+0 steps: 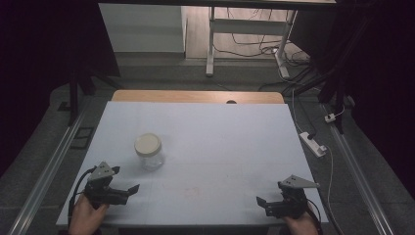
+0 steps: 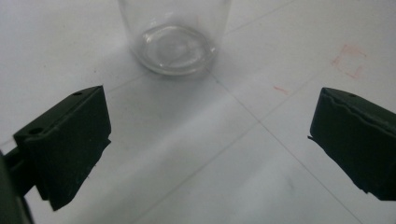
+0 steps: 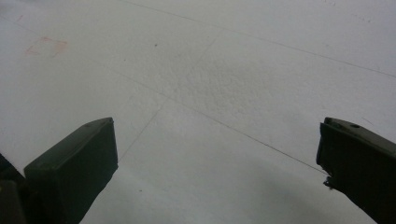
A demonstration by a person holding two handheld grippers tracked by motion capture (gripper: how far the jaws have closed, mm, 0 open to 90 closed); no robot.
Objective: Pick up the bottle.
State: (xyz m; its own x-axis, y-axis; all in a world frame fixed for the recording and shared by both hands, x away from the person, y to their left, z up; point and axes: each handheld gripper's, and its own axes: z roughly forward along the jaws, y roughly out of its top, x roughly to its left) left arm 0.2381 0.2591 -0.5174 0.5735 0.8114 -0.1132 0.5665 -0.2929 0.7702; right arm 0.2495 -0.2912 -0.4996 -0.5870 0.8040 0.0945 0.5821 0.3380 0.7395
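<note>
Your left claw: jaws apart, empty, near the glass jar | jar: upright on white tabletop, lid apparently on | your right claw: jaws apart, well apart from jar.

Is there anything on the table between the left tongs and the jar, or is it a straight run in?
Nothing visible stands in the way. The left tongs sit open near the table's front edge, and the glass jar with its pale lid stands just beyond them. The left gripper view shows bare white surface between the jaws and the jar's base.
</note>
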